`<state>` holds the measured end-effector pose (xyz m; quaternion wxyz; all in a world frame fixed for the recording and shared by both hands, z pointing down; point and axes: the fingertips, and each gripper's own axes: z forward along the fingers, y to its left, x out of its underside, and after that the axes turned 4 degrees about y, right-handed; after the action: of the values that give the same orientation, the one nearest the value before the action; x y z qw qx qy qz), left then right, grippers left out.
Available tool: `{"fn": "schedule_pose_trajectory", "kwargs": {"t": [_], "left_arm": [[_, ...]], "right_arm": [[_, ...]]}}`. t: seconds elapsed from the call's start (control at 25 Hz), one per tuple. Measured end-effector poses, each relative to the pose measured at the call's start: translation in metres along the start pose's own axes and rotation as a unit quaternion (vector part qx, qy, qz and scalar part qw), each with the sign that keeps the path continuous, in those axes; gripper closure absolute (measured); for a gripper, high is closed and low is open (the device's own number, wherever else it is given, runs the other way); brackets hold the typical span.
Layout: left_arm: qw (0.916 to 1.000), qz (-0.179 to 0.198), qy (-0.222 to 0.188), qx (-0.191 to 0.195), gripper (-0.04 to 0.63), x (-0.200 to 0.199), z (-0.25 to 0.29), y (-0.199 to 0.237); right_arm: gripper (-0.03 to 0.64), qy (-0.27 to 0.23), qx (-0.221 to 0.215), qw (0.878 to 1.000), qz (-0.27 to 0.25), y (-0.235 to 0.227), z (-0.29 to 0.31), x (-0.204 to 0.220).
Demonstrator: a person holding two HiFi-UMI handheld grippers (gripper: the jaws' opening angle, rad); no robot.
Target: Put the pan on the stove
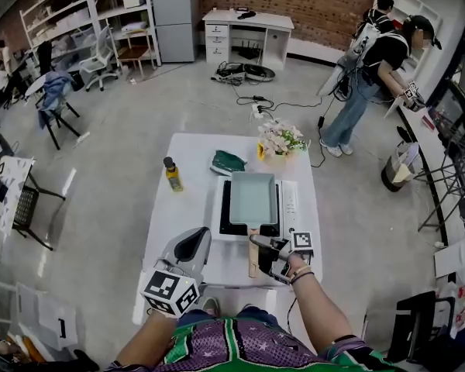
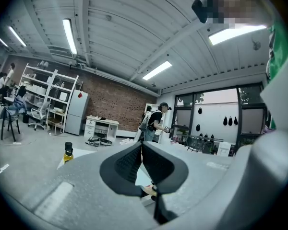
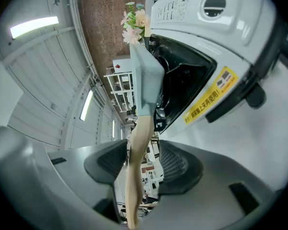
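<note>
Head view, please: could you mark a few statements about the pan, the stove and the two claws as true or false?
1. The pan lies on the stove. True.
2. The left claw grips the bottle. False: its jaws are together on nothing, and the bottle stands apart on the table, left of the stove.
3. The pan's wooden handle runs between the jaws of the right claw. True.
4. The flowers stand at the table's near edge. False: they stand at the far edge, beyond the stove.
</note>
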<state>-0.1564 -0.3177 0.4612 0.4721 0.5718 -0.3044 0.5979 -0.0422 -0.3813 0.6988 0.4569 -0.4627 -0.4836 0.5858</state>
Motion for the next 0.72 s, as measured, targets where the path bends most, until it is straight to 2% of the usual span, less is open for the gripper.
{"fn": "schedule_pose_trajectory", "kwargs": {"t": [0.32, 0.48, 0.72], "left_arm": [[0.9997, 0.001, -0.002, 0.023, 0.577, -0.001, 0.001, -0.013], [0.9995, 0.005, 0.000, 0.031, 0.577, -0.001, 0.002, -0.017], [0.9997, 0.008, -0.003, 0.021, 0.577, -0.010, 0.006, -0.004]], "right_arm": [[0.420, -0.049, -0.008, 0.999, 0.000, 0.005, -0.030, 0.002], [0.420, -0.071, 0.019, 0.997, -0.026, 0.005, -0.048, 0.002], [0.420, -0.090, 0.043, 0.993, -0.062, 0.015, -0.064, 0.002]]}}
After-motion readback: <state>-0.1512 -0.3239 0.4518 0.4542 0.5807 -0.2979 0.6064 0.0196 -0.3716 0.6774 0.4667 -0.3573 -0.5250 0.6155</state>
